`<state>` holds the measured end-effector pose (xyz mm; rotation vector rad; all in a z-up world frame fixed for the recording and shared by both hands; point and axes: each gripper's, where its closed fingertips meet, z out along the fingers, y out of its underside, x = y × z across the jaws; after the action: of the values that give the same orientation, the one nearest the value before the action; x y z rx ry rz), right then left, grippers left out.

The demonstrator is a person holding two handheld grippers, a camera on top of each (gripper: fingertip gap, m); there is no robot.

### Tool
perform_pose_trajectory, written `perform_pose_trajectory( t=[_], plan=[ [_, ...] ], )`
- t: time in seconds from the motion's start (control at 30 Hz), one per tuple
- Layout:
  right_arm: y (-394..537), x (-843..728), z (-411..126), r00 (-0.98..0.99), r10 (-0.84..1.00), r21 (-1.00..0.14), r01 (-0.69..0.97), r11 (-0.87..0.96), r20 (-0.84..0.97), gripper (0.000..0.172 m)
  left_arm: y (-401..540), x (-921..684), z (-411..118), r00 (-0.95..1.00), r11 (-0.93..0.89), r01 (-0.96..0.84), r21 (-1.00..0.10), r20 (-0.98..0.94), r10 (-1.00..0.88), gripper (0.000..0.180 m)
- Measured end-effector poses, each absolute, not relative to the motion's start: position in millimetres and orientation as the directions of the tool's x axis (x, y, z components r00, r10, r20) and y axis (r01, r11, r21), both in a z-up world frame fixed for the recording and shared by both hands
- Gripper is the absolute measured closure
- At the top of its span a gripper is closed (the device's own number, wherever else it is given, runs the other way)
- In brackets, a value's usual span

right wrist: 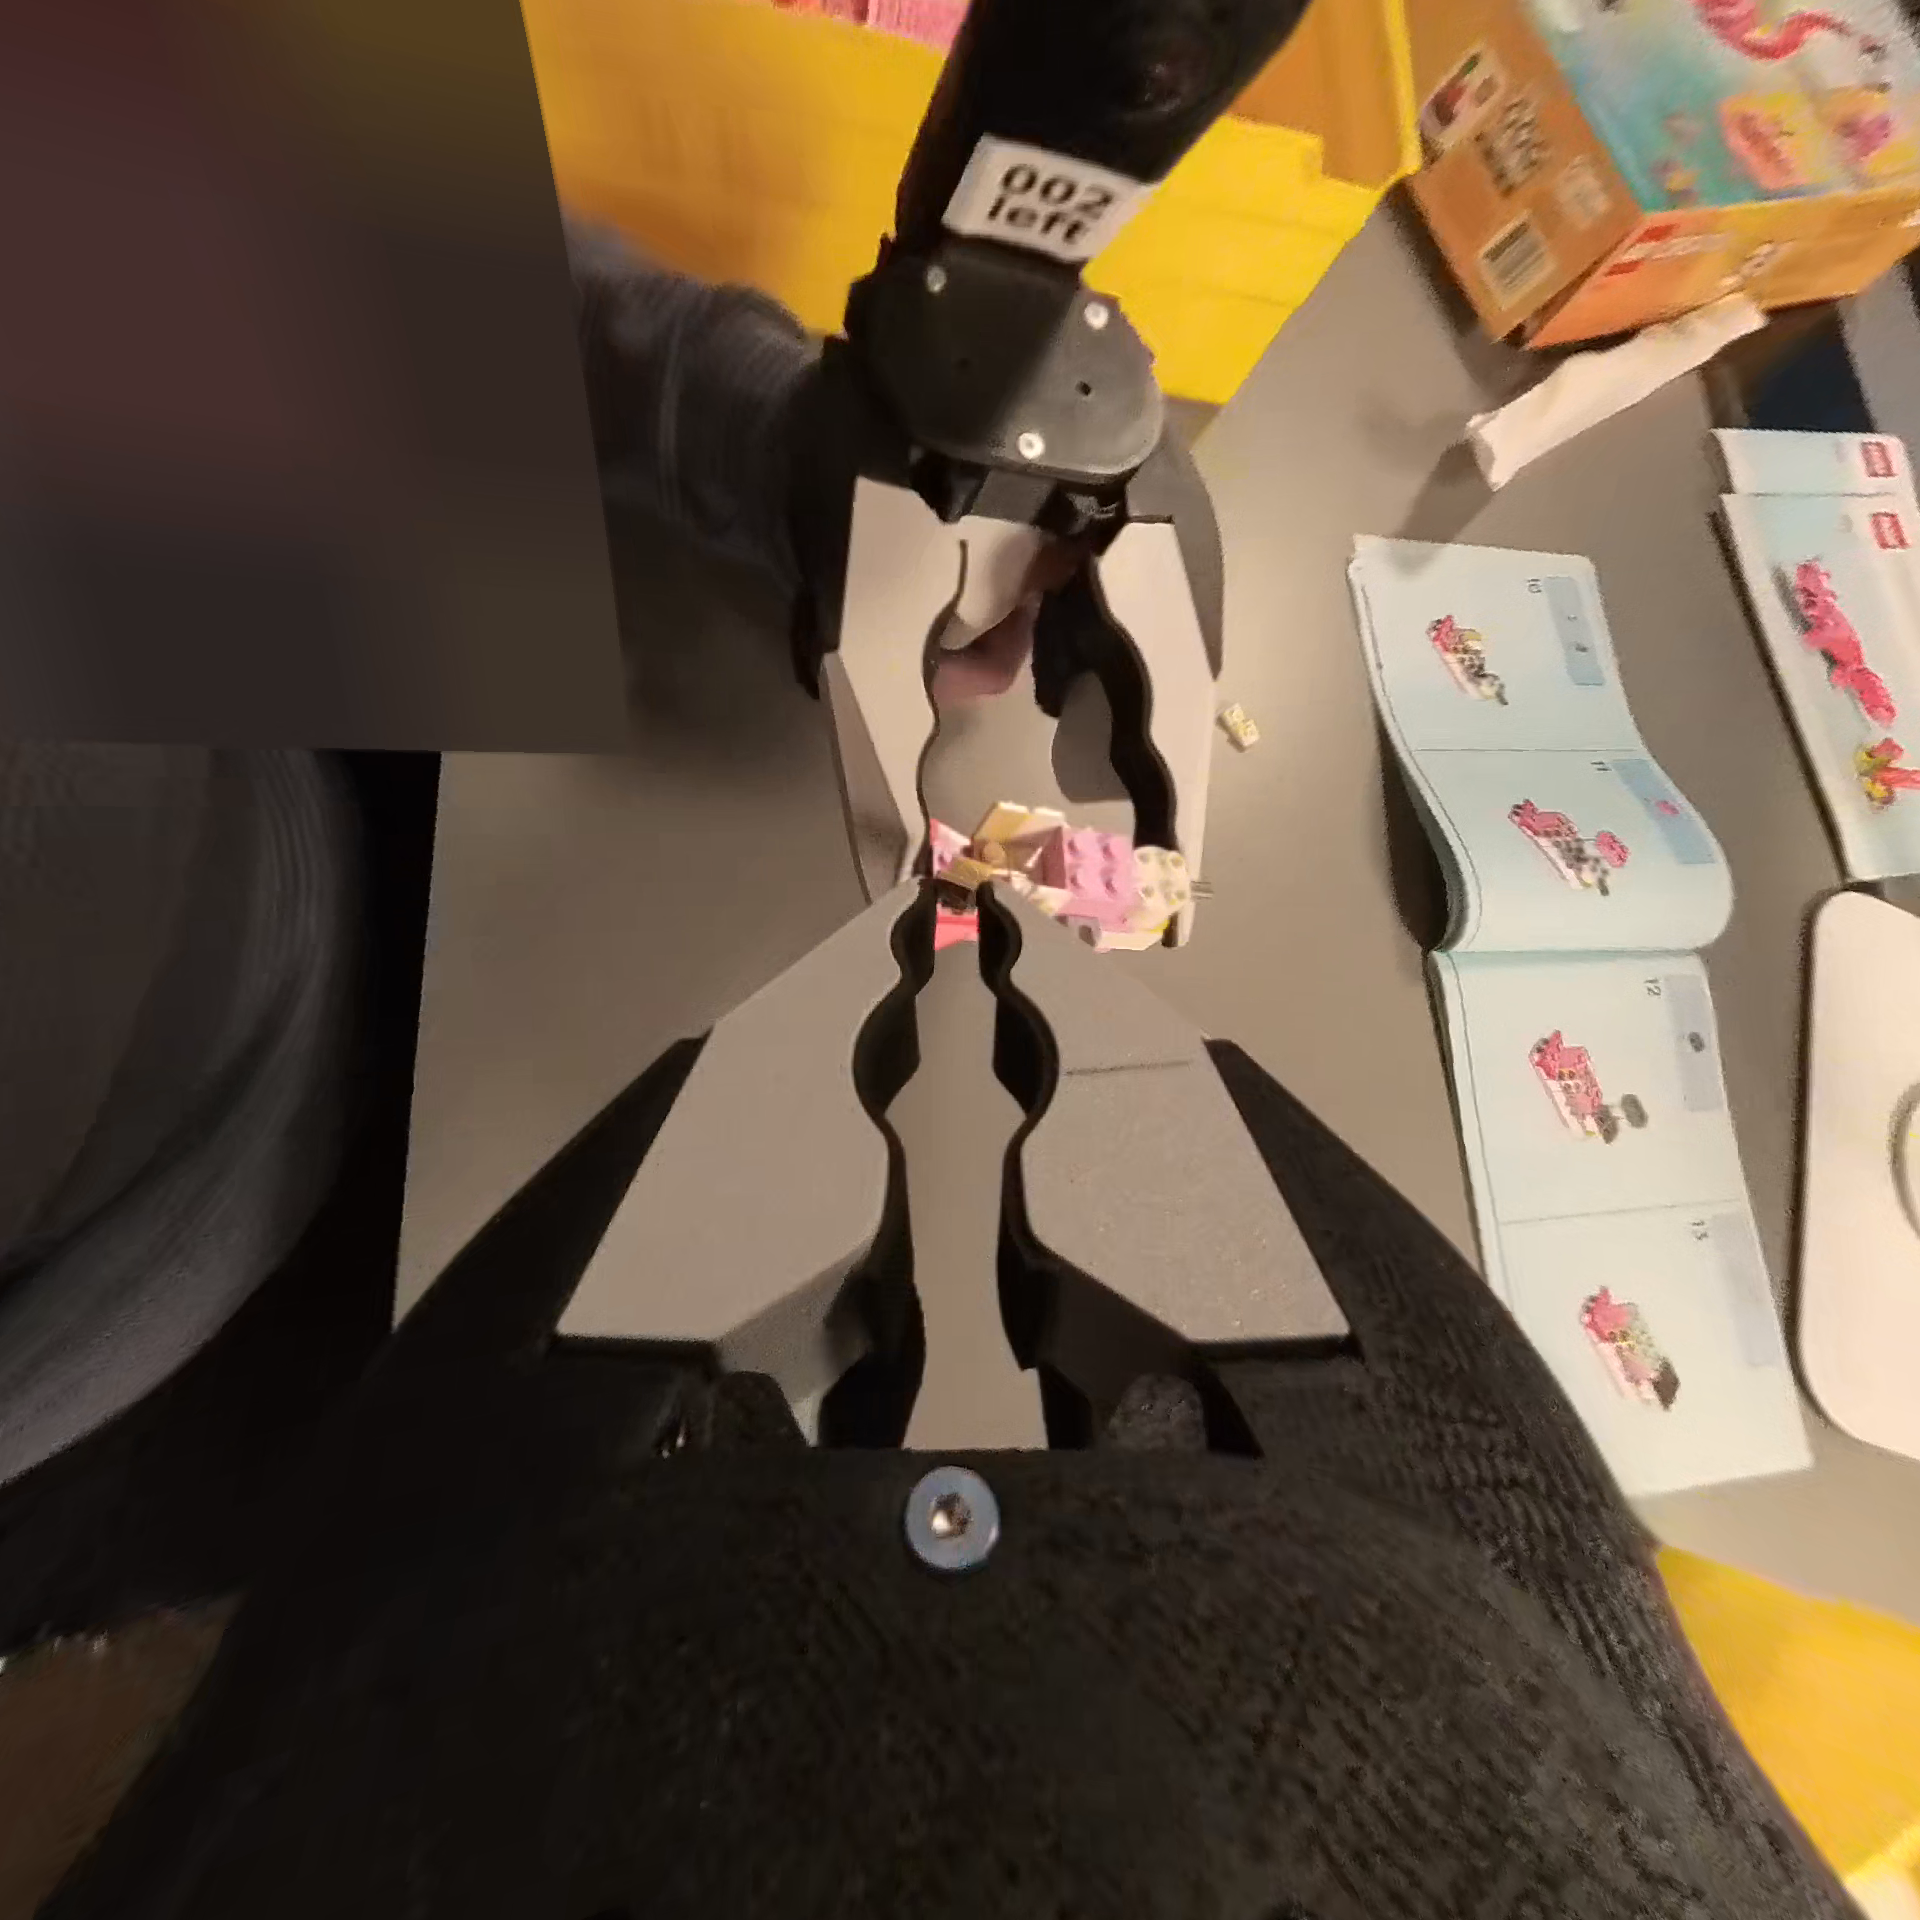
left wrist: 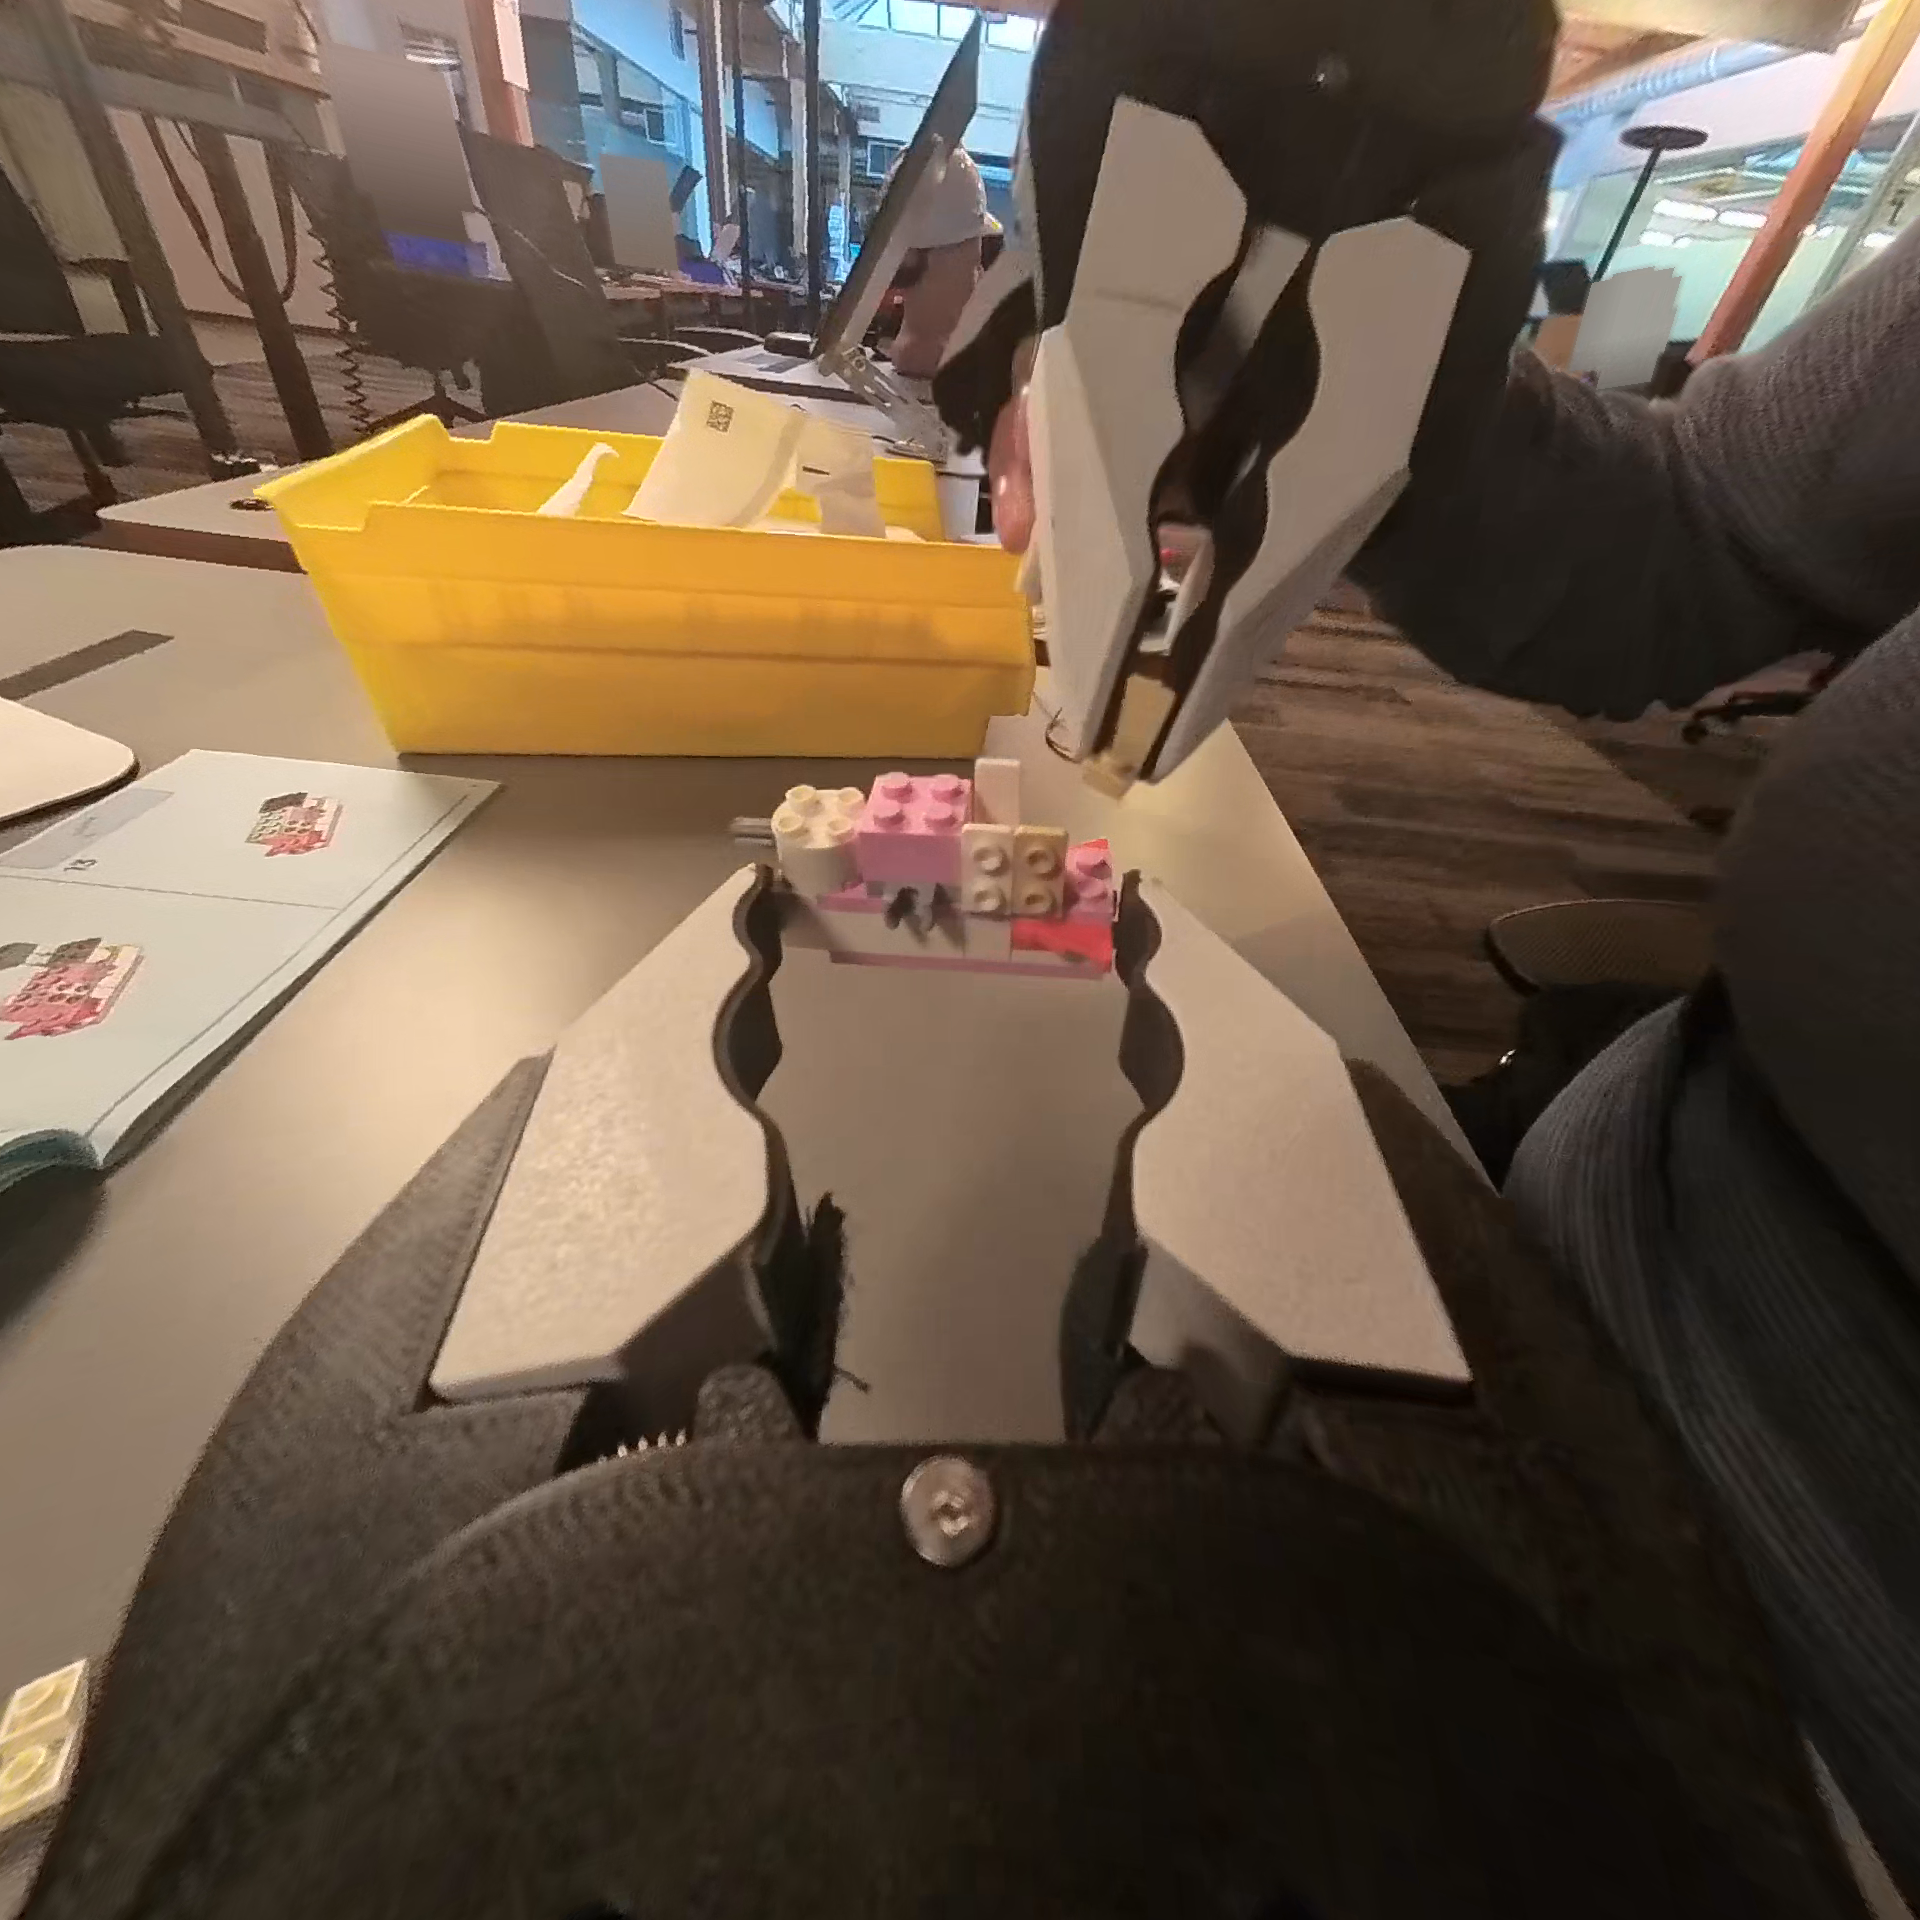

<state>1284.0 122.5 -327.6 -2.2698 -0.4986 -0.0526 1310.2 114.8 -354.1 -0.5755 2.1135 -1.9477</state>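
left gripper (left wrist: 940,914) fingers clamp brick model (left wrist: 935,883); right gripper (left wrist: 1117,774) pinches tan brick (left wrist: 1107,777).

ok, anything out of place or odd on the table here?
One stray: a loose cream brick lies alone on the grey table, apart from the brick model clamped in the left tongs. The right tongs pinch a small tan piece. Nothing looks spilled or broken.
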Motion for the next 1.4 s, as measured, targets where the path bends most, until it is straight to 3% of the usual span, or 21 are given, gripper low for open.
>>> perform_pose_trajectory(
  t=[0.13, 0.63, 1.23, 1.4],
  plan=[
    [128, 1286, -332, 0.908, 0.372, -0.633, 0.406, -0.659, 0.195, 0.166, 117, 1311, -349, -0.898, 0.011, -0.149, -0.989, 0.131, -0.419, 0.116],
    [132, 1287, -326, 0.884, 0.416, -0.553, 0.461, -0.694, 0.215, 0.164, 118, 1310, -340, -0.904, -0.065, -0.171, -0.983, 0.183, -0.386, 0.116],
    [139, 1289, -317, 0.88, 0.396, -0.58, 0.472, -0.664, 0.263, 0.165, 124, 1311, -334, -0.903, -0.115, -0.189, -0.975, 0.218, -0.371, 0.116],
    [136, 1274, -314, 0.86, 0.474, -0.605, 0.481, -0.635, 0.186, 0.166, 119, 1295, -331, -0.937, -0.109, -0.205, -0.973, 0.227, -0.265, 0.116]
  ],
)
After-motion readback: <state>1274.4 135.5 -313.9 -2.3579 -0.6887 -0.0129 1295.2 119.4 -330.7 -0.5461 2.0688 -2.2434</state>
